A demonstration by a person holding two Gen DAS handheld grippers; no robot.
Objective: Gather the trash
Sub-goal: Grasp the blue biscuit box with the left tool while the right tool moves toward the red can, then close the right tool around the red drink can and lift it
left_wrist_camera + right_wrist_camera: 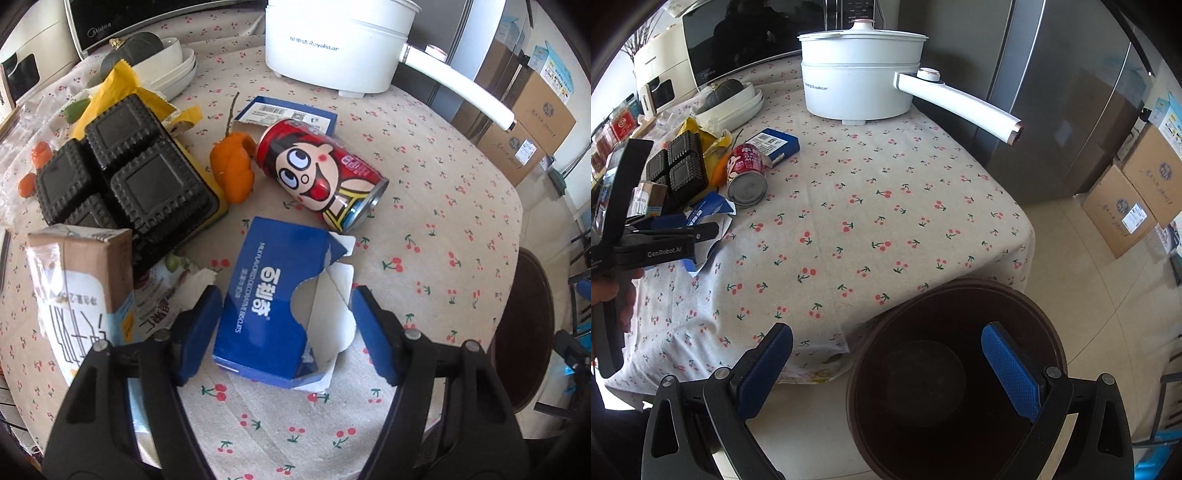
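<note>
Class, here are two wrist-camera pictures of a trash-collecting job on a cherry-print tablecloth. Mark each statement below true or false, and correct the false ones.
1. The left tool is open, with the torn blue biscuit box lying between its fingers. True.
2. The red drink can stands upright. False: it lies on its side.
3. The right tool grips the can. False: it is open and empty, above the dark brown bin beside the table.
4. The white electric pot sits on the tablecloth with its lid on. True.
5. The black plastic tray is inside the bin. False: it is on the table, left of the can.
</note>
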